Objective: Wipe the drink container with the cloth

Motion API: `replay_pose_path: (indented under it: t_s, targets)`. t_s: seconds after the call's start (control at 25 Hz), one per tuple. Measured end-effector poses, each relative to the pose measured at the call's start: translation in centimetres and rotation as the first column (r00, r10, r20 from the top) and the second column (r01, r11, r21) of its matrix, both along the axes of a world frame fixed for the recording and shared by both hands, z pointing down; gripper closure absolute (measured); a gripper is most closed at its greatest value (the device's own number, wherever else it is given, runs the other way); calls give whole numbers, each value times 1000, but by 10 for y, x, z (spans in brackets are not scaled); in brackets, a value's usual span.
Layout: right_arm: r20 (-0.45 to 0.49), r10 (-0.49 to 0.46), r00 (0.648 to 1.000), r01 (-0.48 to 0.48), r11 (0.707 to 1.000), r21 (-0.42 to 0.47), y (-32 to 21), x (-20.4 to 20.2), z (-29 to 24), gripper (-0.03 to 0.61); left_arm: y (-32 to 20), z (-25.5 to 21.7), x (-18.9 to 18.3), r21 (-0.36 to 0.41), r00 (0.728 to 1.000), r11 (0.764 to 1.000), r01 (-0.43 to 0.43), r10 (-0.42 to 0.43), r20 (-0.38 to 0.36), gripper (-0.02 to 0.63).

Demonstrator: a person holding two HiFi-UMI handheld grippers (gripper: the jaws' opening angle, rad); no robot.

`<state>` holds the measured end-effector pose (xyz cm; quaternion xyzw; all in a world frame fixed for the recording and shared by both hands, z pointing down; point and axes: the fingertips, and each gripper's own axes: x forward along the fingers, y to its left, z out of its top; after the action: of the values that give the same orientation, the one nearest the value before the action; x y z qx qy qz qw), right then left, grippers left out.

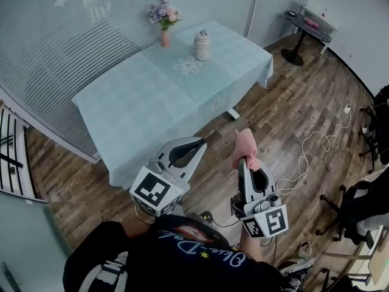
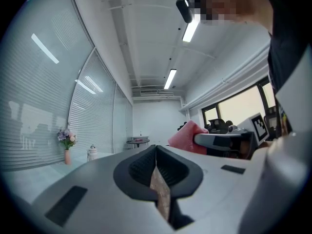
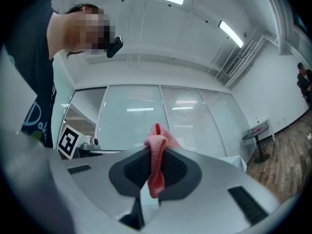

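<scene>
A white jug-shaped drink container stands far off on the table with the pale green cloth; it shows small in the left gripper view. My right gripper is shut on a pink cloth, which sticks up between its jaws. That pink cloth also appears in the left gripper view. My left gripper is shut with nothing in it, its jaws pressed together. Both grippers are held close to the person's body, well short of the table.
A pink vase of flowers stands beside the container. A small round black table is at the far right. A white cable trails over the wooden floor, and black chairs stand at the right.
</scene>
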<state>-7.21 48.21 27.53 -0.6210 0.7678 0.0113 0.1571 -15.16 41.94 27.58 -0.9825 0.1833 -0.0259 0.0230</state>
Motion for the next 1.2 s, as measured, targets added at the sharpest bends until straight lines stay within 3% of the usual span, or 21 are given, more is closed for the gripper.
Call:
replay_pose_path:
  t_s: [0.24,0.68,1.2]
  targets:
    - [9,-30,1000,30,1000,-7,20,3,10,554,23,10,11,-20,1000,1000,-11,12,18,609]
    - [16,-46,999,47,998,-51,12,20,22,554,12,16,30,-44,1000,999,-6,7,27,609]
    - [-74,-14,997,10,998,-54,-62,62,8,554,-72,12,79,-49,998,998,-49,47,-53,609]
